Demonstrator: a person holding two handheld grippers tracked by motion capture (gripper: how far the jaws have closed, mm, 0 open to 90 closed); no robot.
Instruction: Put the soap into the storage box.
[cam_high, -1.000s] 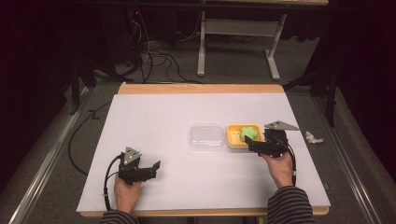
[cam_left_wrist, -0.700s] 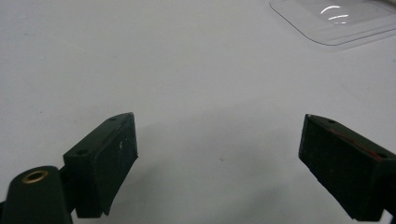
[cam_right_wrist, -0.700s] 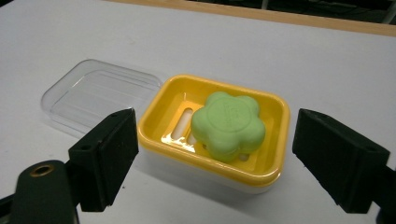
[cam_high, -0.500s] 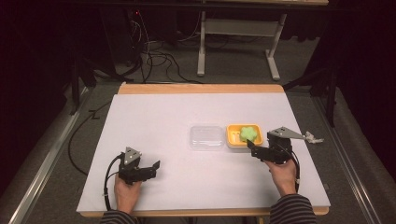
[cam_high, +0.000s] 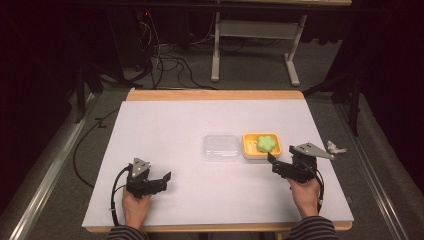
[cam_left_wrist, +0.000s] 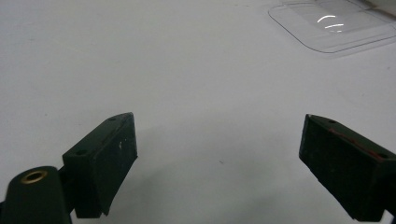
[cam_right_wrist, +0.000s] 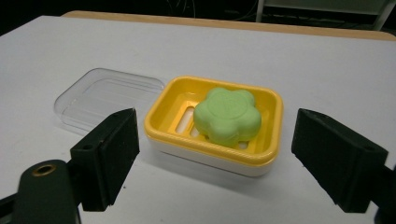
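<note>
green flower-shaped soap (cam_right_wrist: 227, 116) bears no readable writing; both hand-held grippers, left (cam_left_wrist: 219, 154) and right (cam_right_wrist: 215, 161), gape apart.

Both grippers are black. The left gripper (cam_high: 165, 177) and right gripper (cam_high: 271, 162) each carry a grey three-cornered plate and trail a black cable. The jaws are blocky with flat pads; a brass-ringed hole shows near each left jaw. The sleeves are dark and striped.

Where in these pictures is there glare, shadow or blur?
Left gripper view: a bright curved glare streak on the clear lid, and the near tongs look soft. Right gripper view: the soap dish casts a soft shadow in front; the green soap is sharp. High view: table evenly lit, surroundings dark.
</note>
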